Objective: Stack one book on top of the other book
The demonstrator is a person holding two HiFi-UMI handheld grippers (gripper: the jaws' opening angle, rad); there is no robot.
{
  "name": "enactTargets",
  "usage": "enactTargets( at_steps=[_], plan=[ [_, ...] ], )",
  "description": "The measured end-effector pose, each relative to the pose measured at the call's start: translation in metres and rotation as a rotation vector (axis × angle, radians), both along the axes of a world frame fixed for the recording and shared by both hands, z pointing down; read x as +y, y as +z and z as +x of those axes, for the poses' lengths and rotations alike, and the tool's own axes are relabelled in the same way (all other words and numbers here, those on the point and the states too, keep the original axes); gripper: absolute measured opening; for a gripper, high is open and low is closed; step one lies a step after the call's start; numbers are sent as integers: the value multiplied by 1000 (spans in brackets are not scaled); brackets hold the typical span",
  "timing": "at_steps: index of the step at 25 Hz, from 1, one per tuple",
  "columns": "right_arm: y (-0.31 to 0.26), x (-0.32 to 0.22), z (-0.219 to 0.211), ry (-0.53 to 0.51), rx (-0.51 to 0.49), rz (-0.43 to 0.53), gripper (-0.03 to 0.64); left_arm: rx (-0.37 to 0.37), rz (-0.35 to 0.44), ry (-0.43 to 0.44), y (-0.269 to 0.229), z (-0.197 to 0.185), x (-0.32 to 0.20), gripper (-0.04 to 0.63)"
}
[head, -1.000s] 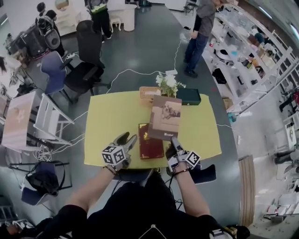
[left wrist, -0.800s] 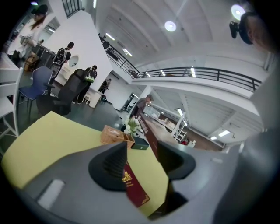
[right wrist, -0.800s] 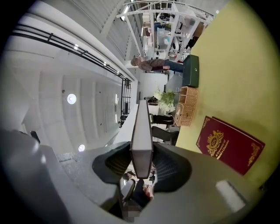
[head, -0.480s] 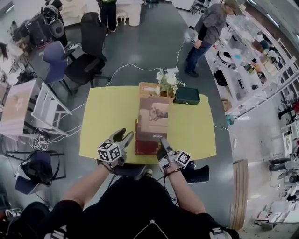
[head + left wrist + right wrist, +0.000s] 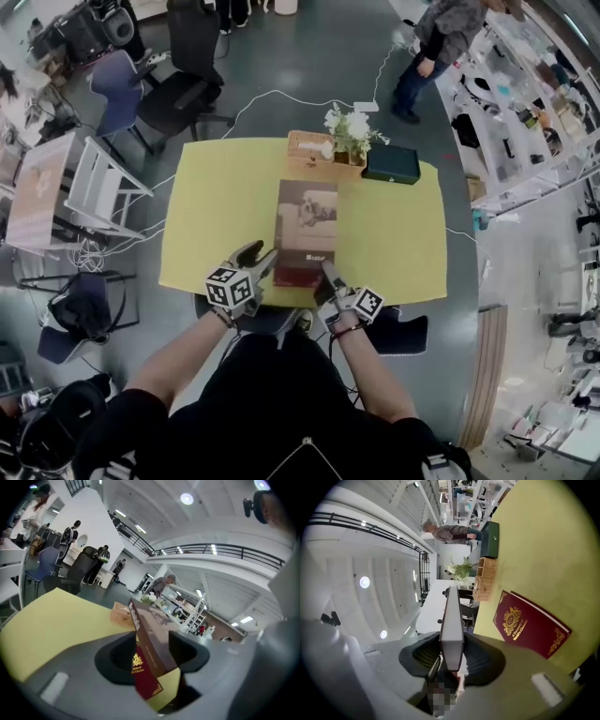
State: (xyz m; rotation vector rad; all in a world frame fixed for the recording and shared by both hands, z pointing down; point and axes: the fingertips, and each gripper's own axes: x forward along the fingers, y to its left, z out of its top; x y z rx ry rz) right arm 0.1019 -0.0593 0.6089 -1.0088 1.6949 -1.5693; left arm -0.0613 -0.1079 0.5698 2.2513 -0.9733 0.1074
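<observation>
Brown book (image 5: 307, 225): board cover, matt and smooth; page edge pale paper. Red book (image 5: 532, 623): maroon cover with a slight sheen, stamped in shiny gold foil. Table (image 5: 216, 206): yellow top, smooth, matt. Basket (image 5: 302, 142): woven wicker, rough. Box (image 5: 391, 165): dark green, smooth, low sheen. Left gripper (image 5: 152, 651) and right gripper (image 5: 452, 660): grey moulded plastic, matt; the right one's black pads (image 5: 423, 654) are ribbed. Marker cube (image 5: 231, 287): flat black-and-white print, matt. Floor (image 5: 319, 56): grey, polished, faintly reflective.
</observation>
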Motion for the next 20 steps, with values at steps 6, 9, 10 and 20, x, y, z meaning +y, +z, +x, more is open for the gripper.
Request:
enactTargets(
  at_steps=[6, 9, 10, 20],
  plan=[
    [53, 3, 0, -1, -9, -85, 147, -47, -78, -10, 55, 1, -1, 232],
    [79, 3, 4, -2, -2, -119, 147, -75, -97, -6, 81, 3, -3, 232],
    [88, 3, 6, -5, 5, -130, 147, -85, -102, -3, 90, 4, -4, 232],
    [147, 4, 4, -57, 6, -170, 147, -185, -144, 41, 161, 22, -1, 232]
  ],
)
